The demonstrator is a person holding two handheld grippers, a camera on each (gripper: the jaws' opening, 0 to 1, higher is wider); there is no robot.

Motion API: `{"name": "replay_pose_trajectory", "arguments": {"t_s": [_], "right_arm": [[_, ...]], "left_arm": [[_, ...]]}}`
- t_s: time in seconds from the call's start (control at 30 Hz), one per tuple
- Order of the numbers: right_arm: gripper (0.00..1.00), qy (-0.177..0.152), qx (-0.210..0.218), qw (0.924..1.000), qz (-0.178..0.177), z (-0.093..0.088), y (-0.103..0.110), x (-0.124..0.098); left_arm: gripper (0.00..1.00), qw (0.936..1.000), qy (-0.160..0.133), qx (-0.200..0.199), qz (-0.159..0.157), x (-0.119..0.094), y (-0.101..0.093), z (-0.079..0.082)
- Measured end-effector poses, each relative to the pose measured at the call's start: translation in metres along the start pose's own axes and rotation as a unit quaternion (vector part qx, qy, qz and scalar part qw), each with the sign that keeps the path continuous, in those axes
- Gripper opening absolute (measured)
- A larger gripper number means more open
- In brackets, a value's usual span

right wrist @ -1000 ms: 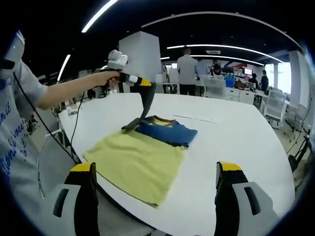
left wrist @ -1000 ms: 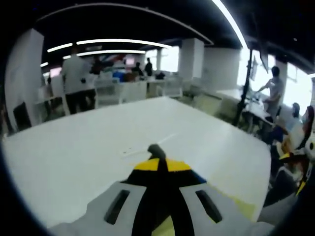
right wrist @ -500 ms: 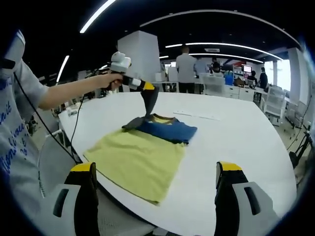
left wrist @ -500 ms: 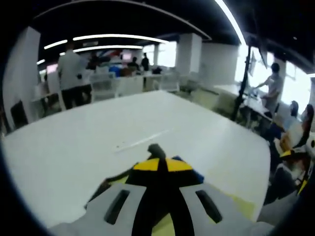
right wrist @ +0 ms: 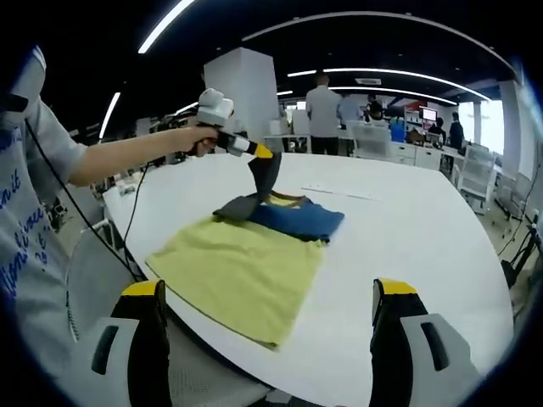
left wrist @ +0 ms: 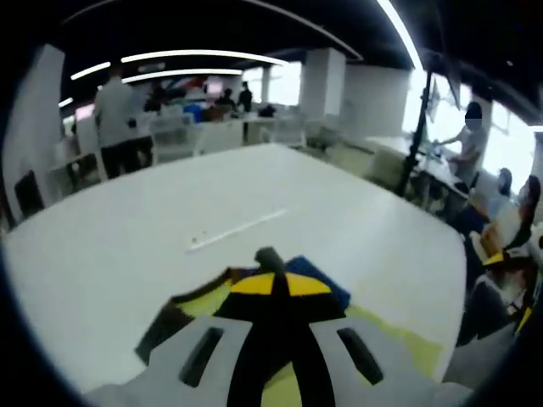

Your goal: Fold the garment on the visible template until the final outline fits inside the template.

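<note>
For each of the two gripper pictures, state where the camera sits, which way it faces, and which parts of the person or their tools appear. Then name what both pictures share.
Left gripper view: rides on the left gripper, low over the garment, facing across the white table toward the office; its closed jaws show.
Right gripper view: rides on the right gripper, at the table's near edge, facing the yellow template; its open jaws, the person's hand, forearm and shirt show.
Shared: table, garment, template, left gripper lifting a dark flap of the garment.
</note>
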State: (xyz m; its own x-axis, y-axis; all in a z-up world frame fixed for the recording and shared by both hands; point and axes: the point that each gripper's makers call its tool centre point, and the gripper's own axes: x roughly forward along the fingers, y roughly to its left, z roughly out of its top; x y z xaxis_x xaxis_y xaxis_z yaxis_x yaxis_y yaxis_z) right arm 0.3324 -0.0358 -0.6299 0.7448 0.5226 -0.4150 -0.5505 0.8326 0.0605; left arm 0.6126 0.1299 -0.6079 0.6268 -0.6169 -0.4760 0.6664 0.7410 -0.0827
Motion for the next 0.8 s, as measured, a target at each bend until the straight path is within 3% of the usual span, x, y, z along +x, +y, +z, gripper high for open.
{"name": "replay_pose_trajectory", "arguments": {"t_s": [0.23, 0.8], "right_arm": [[1.0, 0.001, 0.001, 1.0, -0.002, 0.0, -0.001, 0.002], [1.0, 0.008, 0.012, 0.9999, 0.001, -0.01, 0.001, 0.002]], "left_arm": [[0.0, 1.0, 0.005, -0.004, -0.005, 0.009, -0.005, -0.006], [0.0, 0.9989, 0.042, -0.005, -0.019, 0.035, -0.019, -0.038]]}}
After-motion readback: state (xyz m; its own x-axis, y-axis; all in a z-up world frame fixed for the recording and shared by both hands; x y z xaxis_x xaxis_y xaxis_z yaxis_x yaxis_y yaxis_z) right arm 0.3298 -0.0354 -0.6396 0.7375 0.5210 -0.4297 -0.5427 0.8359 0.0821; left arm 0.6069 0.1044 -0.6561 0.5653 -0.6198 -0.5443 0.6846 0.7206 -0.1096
